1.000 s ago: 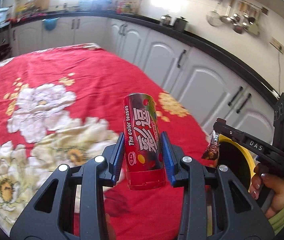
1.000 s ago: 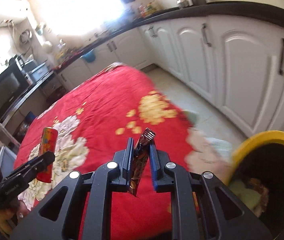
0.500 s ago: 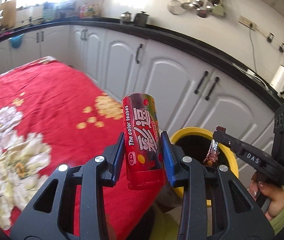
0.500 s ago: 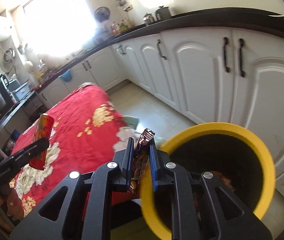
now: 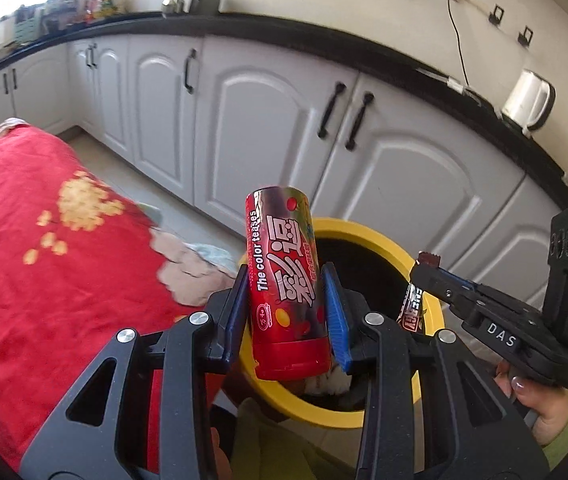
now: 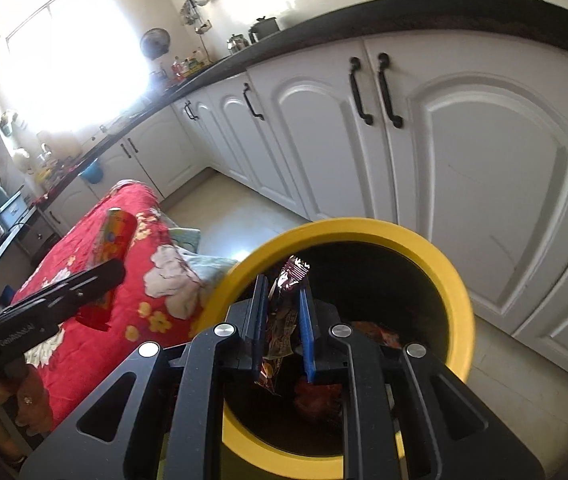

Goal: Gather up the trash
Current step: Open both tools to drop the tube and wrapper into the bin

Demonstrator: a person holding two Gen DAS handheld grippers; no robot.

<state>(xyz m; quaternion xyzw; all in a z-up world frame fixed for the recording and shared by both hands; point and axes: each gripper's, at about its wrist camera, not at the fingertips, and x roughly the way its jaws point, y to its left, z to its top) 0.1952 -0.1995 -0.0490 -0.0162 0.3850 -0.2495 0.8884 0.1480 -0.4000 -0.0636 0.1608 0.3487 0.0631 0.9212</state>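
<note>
Two claws each carry one piece of trash. On the left, the left claw (image 5: 287, 312) squeezes the red candy tube (image 5: 286, 284) upright, with the yellow bin (image 5: 368, 229) just past it and a bit right. Slide it over the hole before letting go; the rim is close. On the right, the right claw (image 6: 282, 320) has begun to spread around the snack wrapper (image 6: 284, 308), right above the bin's wide hole.

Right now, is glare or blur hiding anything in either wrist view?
Right wrist view: the window is blown out white, washing out the counter under it; the yellow bin has a dark interior with contents barely readable. Left wrist view: the red floral cloth is motion-smeared near its edge, while the red tube stays sharp. Both views bend the cabinets.
</note>
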